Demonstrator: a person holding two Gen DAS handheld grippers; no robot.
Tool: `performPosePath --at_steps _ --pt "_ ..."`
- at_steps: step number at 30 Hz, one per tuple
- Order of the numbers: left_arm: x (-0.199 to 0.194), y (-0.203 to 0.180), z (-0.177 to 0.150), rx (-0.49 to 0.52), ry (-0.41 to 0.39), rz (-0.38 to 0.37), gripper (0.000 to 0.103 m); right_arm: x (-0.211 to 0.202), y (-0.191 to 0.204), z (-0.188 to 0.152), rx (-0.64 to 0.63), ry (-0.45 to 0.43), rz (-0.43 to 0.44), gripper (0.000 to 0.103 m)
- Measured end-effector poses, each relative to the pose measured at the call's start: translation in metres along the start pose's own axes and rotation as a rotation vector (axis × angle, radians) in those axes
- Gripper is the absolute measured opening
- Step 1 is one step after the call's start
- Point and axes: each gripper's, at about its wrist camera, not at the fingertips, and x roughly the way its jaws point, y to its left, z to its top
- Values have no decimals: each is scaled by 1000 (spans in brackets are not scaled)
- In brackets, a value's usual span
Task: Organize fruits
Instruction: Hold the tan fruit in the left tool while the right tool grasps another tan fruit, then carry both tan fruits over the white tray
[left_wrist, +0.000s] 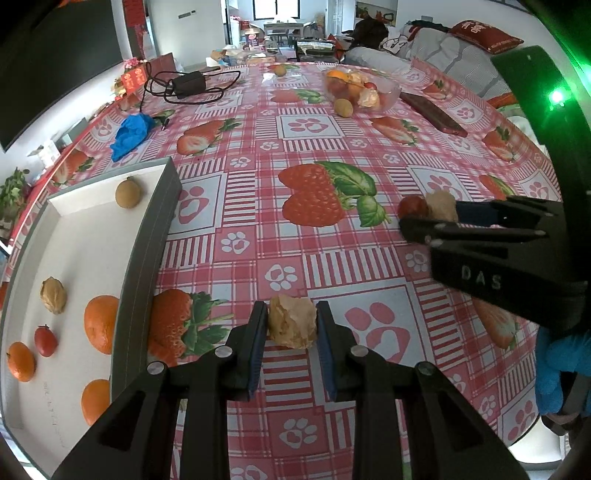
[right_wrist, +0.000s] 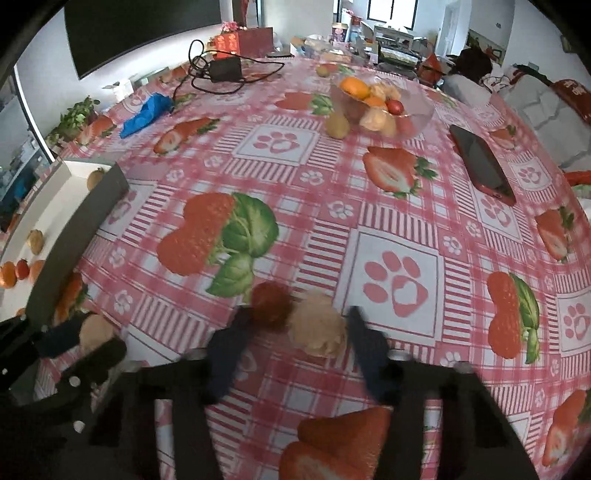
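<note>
My left gripper (left_wrist: 291, 325) is shut on a tan papery fruit (left_wrist: 291, 326) just above the tablecloth, right of the white tray (left_wrist: 147, 236). The tray holds oranges (left_wrist: 100, 323), a small red fruit (left_wrist: 45, 340), a tan husk fruit (left_wrist: 53, 295) and a brown round fruit (left_wrist: 128, 192). My right gripper (right_wrist: 295, 325) is open, with a red fruit (right_wrist: 271, 302) and a tan husk fruit (right_wrist: 319, 328) between its fingers on the table. It shows side-on in the left wrist view (left_wrist: 424, 218). A clear bowl (right_wrist: 421, 110) of mixed fruit stands far back.
A red phone (right_wrist: 482, 162) lies at the right. A blue glove (right_wrist: 146, 114), a black charger with cable (right_wrist: 225, 70) and clutter sit at the far edge. Loose yellow-brown fruits (right_wrist: 337, 125) lie by the bowl. The tray's grey wall (right_wrist: 79, 236) is at left.
</note>
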Motion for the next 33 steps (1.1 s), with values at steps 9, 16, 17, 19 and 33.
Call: performPosePath --at_steps 9,16,17,19,33 --pt "-4 2 -4 -20 -1 -16 27 -26 -29 -36 136 -6 82 23" --pt "-20 3 -12 -34 -9 -51 26 -49 -45 -59 203 -9 106 24" --pt "-24 3 -12 -31 -17 -51 26 -53 -45 -61 204 -14 106 24" --pt "-33 4 -13 -33 -31 -53 26 -57 -45 -64 206 -20 107 24" --pt "-72 31 -16 -61 -100 -32 26 -73 -16 -63 171 -43 141 24"
